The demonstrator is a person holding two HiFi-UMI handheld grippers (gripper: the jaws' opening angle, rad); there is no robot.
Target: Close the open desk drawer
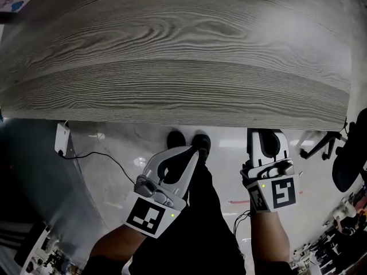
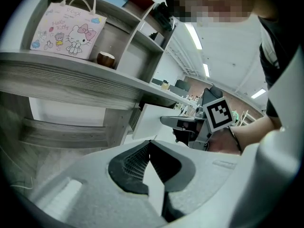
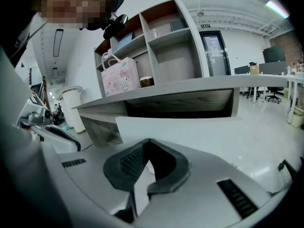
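The white drawer front (image 3: 204, 132) stands out from under the wood-grain desk top (image 1: 172, 56), with a dark gap behind it. My right gripper (image 3: 148, 141) is shut and empty, its tips pointing at that front from close by; whether they touch it I cannot tell. From the left gripper view, the right gripper (image 2: 164, 121) reaches toward the drawer front (image 2: 148, 120). My left gripper (image 2: 150, 142) is also shut on nothing and hangs back to the left. In the head view both the left gripper (image 1: 194, 149) and the right gripper (image 1: 265, 133) sit just below the desk edge, which hides the drawer.
A shelf unit on the desk holds a pink cartoon gift bag (image 3: 121, 77) and a small brown bowl (image 2: 105, 59). A white power strip with a cable (image 1: 62, 139) lies on the floor at the left. An office chair (image 1: 344, 159) stands at the right. The person's shoes (image 1: 186, 139) are under the desk edge.
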